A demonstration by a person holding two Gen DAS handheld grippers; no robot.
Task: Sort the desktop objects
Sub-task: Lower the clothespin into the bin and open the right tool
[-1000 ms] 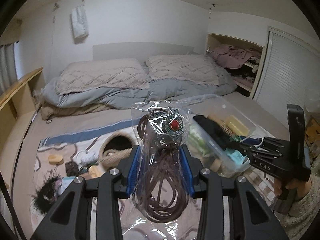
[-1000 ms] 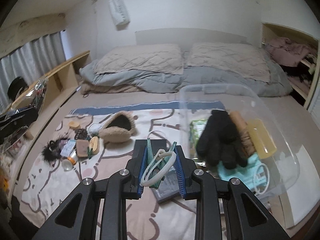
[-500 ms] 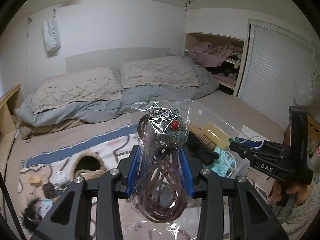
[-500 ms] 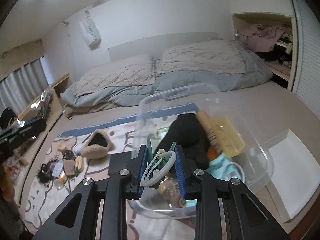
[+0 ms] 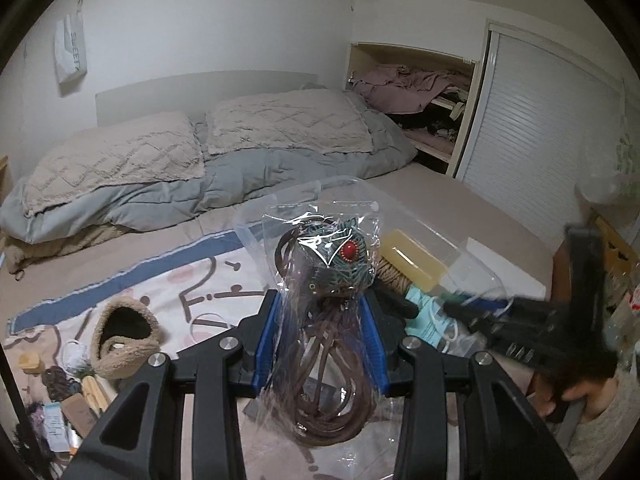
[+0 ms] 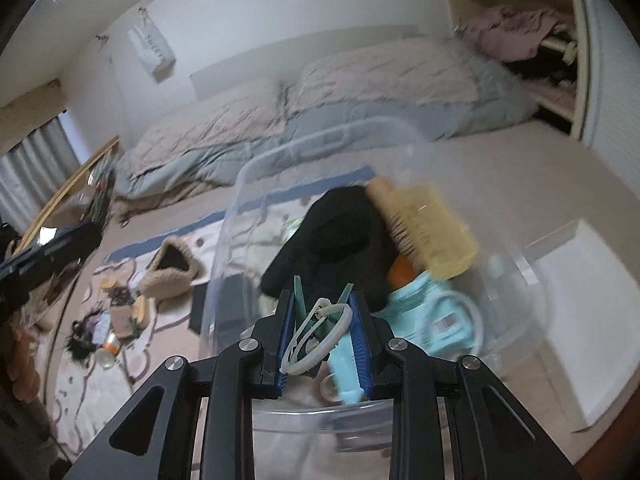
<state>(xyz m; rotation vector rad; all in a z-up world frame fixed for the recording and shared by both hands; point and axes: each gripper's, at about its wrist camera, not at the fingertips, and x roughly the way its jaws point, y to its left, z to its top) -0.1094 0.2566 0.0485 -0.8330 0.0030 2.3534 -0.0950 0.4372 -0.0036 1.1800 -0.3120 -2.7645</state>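
The clear plastic bin (image 6: 516, 276) on the bed holds a black glove (image 6: 336, 236), yellow brush (image 6: 432, 224) and teal mask (image 6: 440, 312). The left gripper (image 5: 322, 344) clamps a bagged brown cord necklace (image 5: 328, 316). The right gripper (image 6: 322, 344), over the bin's near rim, pinches a green clothespin (image 6: 320, 320).
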